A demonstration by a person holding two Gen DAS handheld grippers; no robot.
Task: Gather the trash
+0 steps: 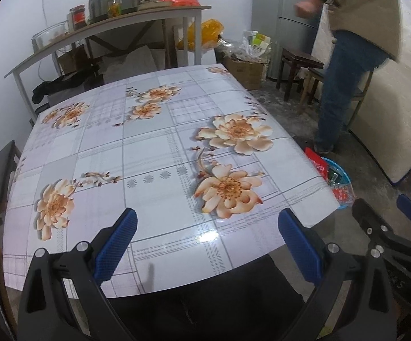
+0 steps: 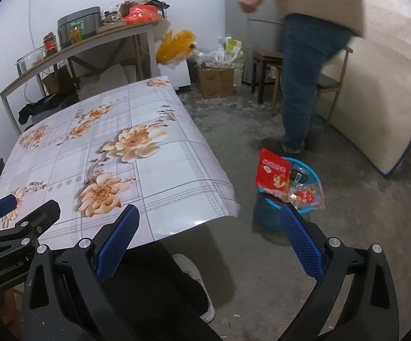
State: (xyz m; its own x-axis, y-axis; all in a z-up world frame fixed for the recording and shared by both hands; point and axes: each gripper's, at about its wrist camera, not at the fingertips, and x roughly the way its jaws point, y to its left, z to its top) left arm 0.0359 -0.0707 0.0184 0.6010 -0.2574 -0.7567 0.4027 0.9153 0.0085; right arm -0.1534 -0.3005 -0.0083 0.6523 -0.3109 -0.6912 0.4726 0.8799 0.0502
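Observation:
A blue trash bin [image 2: 273, 213] stands on the floor right of the table, stuffed with wrappers; a red snack bag [image 2: 273, 174] sticks up from it. In the left wrist view the bin [image 1: 343, 179] peeks out past the table's right edge. My left gripper [image 1: 208, 224] is open over the near edge of the floral table [image 1: 148, 153], holding nothing. My right gripper [image 2: 209, 224] is open too, off the table's near right corner [image 2: 177, 170], short of the bin. Each gripper shows at the edge of the other's view.
A person in a beige jacket and jeans [image 2: 304, 85] walks on the floor behind the bin. A shelf table [image 1: 106, 28] with jars and a cooker stands at the back wall. Boxes and bags [image 2: 214, 79], wooden stools [image 1: 299, 71] and a leaning mattress [image 2: 381, 85] crowd the right side.

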